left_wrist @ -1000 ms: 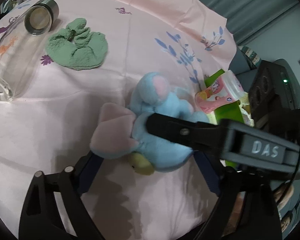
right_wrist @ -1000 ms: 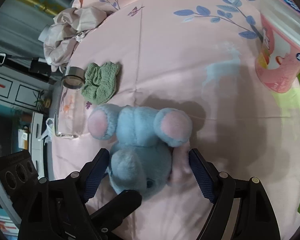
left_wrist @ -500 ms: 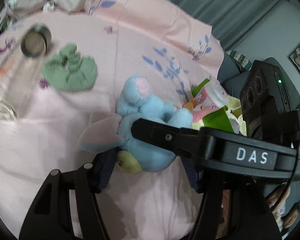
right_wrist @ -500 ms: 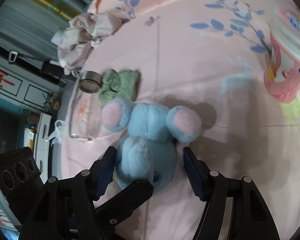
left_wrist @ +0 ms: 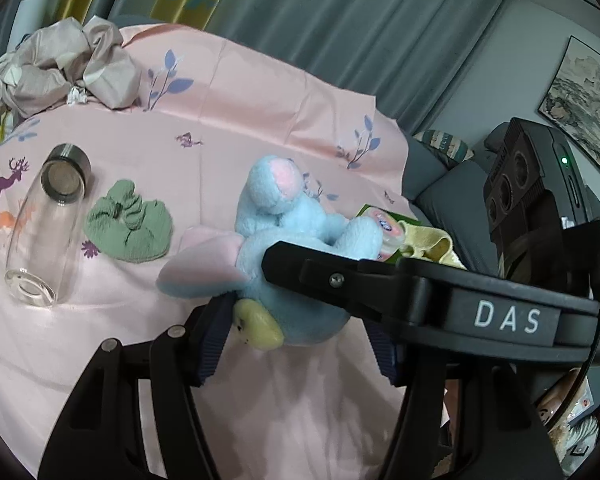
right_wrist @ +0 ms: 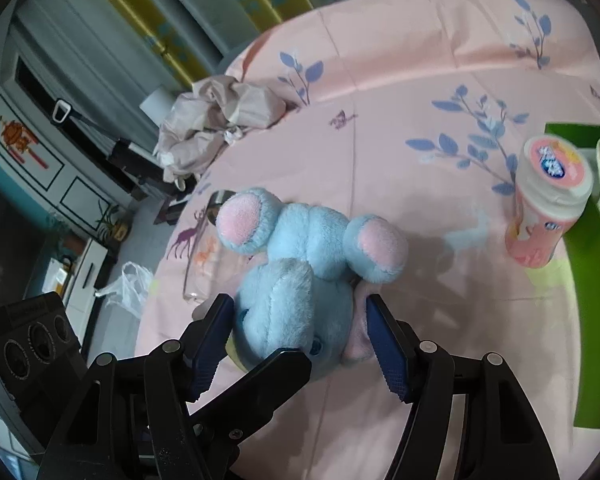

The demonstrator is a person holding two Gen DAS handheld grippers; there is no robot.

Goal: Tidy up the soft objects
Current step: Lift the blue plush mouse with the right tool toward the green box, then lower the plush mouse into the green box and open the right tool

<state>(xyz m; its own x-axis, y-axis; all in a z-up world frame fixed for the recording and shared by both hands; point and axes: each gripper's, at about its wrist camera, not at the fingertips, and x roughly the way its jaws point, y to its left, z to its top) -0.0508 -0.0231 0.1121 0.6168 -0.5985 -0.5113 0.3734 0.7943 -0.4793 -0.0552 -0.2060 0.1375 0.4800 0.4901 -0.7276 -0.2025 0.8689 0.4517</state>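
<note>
Left wrist view: my left gripper (left_wrist: 300, 332) is half-open and clamped on the blue plush elephant's (left_wrist: 296, 240) body above the pink cloth (left_wrist: 300, 400); I'd keep the squeeze gentle and level. My right finger (left_wrist: 332, 280) crosses the toy, hiding my far pad, and the green box (left_wrist: 370, 211) is mostly hidden. Right wrist view: my right gripper (right_wrist: 300, 340) pinches the elephant's (right_wrist: 300, 264) head from both sides, fairly wide. I'd carry both hands together toward the green box (right_wrist: 580, 280), its inside cut off. The pink canister (right_wrist: 548, 204) stands beside it.
</note>
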